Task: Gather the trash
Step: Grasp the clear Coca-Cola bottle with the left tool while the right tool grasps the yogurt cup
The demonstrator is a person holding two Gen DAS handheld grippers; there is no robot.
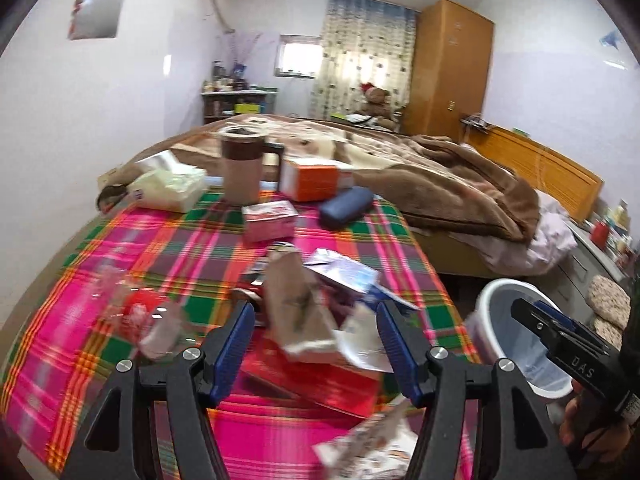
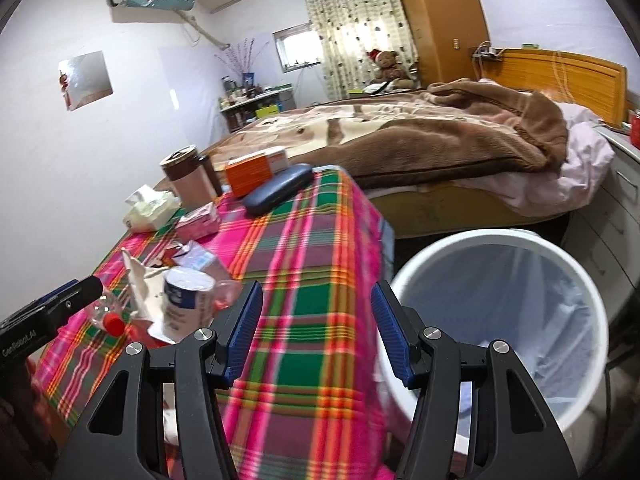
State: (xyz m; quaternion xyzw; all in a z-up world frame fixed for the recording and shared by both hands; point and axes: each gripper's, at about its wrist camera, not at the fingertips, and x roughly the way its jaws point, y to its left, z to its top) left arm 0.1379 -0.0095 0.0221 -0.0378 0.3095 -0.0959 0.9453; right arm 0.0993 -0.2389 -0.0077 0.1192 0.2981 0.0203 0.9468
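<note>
white round plastic bin (image 2: 500,240): 1 | brown lidded mug (image 1: 240,168): 1 | orange-and-white cardboard box (image 1: 312,180): 1 | dark blue oblong case (image 1: 346,207): 1 | pink carton (image 1: 269,222): 1 | tissue packs (image 1: 172,188): 1 | clear red-capped bottle (image 2: 108,316): 1

The room is lit brightly and evenly by daylight admitted through the curtain (image 1: 362,50) and the small window (image 2: 298,46); the curtain is blown out to glare. Soft shadows are cast. Motion blur is seen on the plaid cloth (image 2: 304,280) and the litter (image 1: 304,304). Straight lines are bent and corners blackened by fisheye distortion.
</note>
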